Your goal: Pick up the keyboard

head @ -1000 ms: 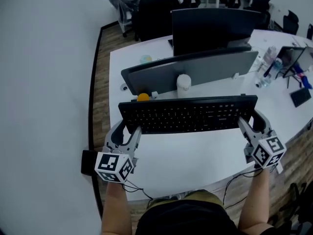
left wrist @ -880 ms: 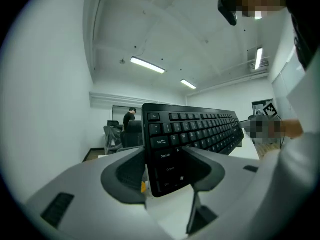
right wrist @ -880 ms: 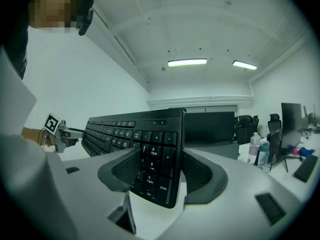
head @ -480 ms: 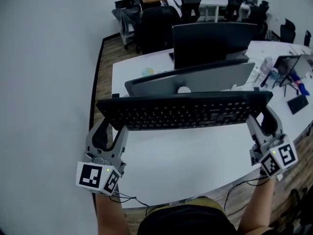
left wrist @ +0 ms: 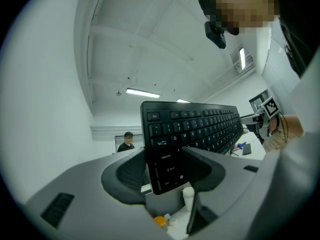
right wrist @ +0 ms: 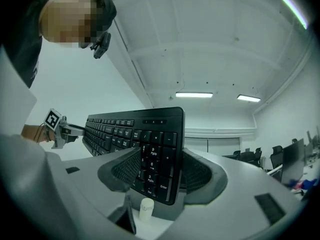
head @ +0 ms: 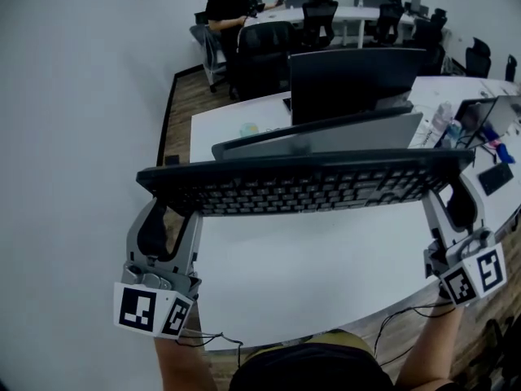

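I have the black keyboard [head: 301,187] by its two short ends, one claw at each. My left claw [head: 169,210] is clamped on the end with the Esc and Caps Lock keys, one jaw pressing on the key face and the other on the underside. My right claw [head: 450,198] grips the number-pad end in the same way. Both claws stand fairly wide, filled by the board's thickness. The keyboard hangs in the air, clear of the white desk [head: 326,271], running left to right with its keys turned up toward me. Past it are a grey panel [head: 326,139] and a dark monitor [head: 354,80]. Between my left jaws, below the board's edge, I see a small white bottle [left wrist: 187,195] and an orange object [left wrist: 159,220] down on the desk.
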### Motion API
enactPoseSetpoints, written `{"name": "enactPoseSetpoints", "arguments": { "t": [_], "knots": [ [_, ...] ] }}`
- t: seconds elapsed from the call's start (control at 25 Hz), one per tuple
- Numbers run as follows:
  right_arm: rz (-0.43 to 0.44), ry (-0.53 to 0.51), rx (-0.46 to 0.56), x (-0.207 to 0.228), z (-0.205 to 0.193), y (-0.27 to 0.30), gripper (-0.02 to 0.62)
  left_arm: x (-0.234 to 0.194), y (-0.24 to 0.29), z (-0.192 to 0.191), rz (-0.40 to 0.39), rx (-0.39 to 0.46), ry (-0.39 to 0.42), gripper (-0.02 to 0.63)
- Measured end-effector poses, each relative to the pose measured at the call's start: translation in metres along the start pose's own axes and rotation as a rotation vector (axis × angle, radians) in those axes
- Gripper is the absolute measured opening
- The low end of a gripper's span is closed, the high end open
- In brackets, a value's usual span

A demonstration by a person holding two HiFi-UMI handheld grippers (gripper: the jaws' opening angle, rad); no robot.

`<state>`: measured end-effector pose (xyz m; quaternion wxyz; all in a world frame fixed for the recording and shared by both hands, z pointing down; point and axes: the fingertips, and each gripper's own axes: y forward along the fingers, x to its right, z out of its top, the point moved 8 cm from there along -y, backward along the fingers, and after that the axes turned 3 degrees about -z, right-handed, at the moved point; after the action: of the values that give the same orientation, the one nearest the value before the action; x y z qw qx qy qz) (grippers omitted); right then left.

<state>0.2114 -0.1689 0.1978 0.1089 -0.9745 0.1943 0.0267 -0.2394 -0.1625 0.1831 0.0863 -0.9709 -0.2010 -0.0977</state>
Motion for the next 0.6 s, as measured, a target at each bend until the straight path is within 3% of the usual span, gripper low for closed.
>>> {"name": "enactPoseSetpoints", "arguments": {
  "t": [0.6],
  "knots": [
    [-0.033,-0.028,0.049,0.0058,0.0044,-0.0052,0.261,0.0083,0.0011,0.0075,0.018,0.022,0.034,0.221]
  ]
}}
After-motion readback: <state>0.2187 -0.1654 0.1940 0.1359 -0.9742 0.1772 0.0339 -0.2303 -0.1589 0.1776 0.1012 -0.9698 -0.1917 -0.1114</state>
